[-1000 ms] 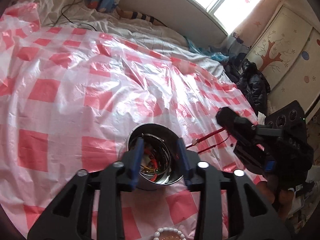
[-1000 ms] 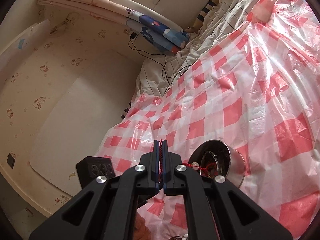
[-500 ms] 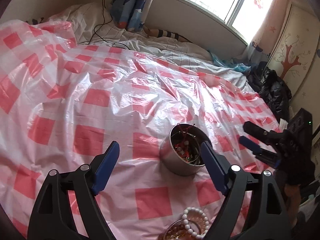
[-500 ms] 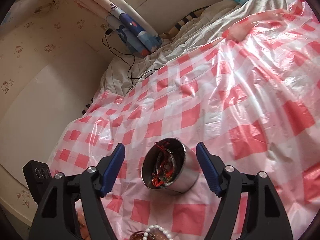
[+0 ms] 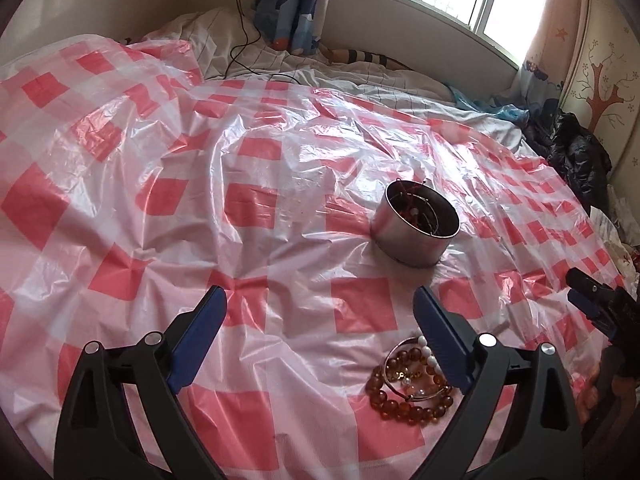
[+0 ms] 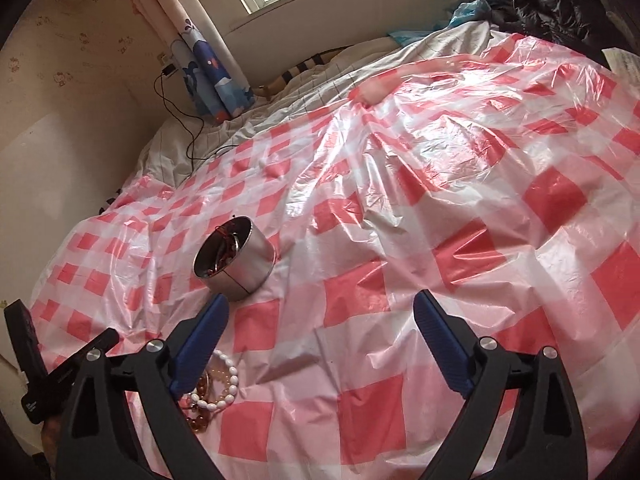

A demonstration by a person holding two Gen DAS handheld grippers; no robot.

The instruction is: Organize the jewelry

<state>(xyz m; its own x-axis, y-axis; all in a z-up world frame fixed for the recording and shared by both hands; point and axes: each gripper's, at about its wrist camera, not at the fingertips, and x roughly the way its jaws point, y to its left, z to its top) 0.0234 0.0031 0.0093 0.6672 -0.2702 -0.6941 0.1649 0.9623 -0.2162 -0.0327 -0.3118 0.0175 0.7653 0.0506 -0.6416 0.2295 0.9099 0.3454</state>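
Metal tin [image 5: 416, 226]: standing upright on the bed's red-and-white checked plastic sheet [image 5: 256, 208], its open mouth facing up; red cord and thin bangles are lying tangled inside.
Bracelets [image 5: 412, 380]: lying flat in a loose pile on the sheet, well in front of the tin; amber beads, a white bead strand and a thin metal bangle are overlapping, so no single long axis is showing.
Left gripper [image 5: 320, 338]: hovering over the sheet, blue fingers [image 5: 200, 334] spread wide and having just been opening, nothing between them; its right finger is overlapping the pile's edge in the left wrist view.
Right gripper [image 6: 320, 340]: fingers [image 6: 440, 344] also spread wide, having just been opening, only bare sheet between them; the pile is sitting beside its left finger.
Surroundings: a black cable [image 5: 244, 40] is trailing over the bedding near the blue curtain [image 5: 296, 8]; a black jacket [image 5: 576, 152] is lying at the bed's far right edge.
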